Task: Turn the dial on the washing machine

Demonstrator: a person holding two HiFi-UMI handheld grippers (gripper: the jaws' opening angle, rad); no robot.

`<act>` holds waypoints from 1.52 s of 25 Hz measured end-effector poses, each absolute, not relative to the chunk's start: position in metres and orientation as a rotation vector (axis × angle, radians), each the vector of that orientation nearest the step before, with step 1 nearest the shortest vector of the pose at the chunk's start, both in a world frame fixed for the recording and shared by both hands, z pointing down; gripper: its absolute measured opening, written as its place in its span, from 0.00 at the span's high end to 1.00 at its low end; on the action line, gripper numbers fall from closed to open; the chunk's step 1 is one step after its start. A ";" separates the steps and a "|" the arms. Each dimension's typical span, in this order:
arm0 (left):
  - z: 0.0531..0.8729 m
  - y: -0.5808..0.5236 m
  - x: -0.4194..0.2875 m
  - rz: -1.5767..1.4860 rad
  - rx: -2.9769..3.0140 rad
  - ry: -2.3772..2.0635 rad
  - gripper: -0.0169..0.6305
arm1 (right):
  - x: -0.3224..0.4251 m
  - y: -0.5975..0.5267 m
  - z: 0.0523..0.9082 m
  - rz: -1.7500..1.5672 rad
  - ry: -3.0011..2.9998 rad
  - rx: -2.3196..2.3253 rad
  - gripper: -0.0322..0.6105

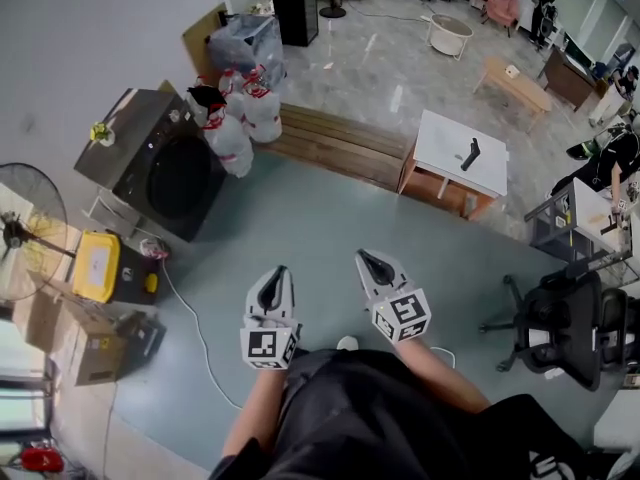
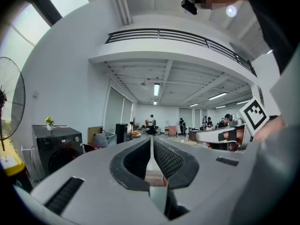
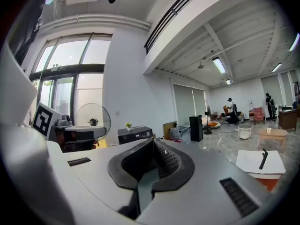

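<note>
Washing machine [image 1: 165, 168] stood well apart from us, its dial [image 2: 77, 138] not yet reached, and we held left gripper [image 1: 278, 280] and right gripper [image 1: 370, 264] closed, empty.

The left tool [image 2: 152, 144] fills the lower part of the frame, its jaws pressed together with nothing between them. At the lower left, well beyond it, stands the dark washing machine [image 2: 56, 149] with a small plant [image 2: 49, 122] on top. A fan [image 2: 10, 104] stands at the left edge.

No legible text anywhere
</note>
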State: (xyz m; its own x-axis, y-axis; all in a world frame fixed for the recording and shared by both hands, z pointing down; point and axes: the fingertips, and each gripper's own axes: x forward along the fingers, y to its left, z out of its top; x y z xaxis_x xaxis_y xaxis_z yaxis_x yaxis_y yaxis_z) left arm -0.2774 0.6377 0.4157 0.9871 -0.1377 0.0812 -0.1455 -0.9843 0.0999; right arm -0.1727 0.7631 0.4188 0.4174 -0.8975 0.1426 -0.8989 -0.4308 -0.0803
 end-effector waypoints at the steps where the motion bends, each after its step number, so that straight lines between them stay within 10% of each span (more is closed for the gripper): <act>1: 0.415 0.637 -0.277 0.108 3.024 -0.218 0.97 | -0.171 0.762 0.418 0.271 -1.683 2.630 0.95; 5: 0.419 0.638 -0.276 0.126 3.011 -0.220 0.94 | -0.164 0.760 0.416 0.264 -1.722 2.608 0.95; 10: 0.430 0.643 -0.280 0.150 3.007 -0.257 0.73 | -0.161 0.763 0.432 0.336 -1.808 2.517 0.63; 38: 0.454 0.394 -0.089 0.176 2.927 -0.149 0.68 | 0.017 0.516 0.460 0.506 -1.781 2.485 0.61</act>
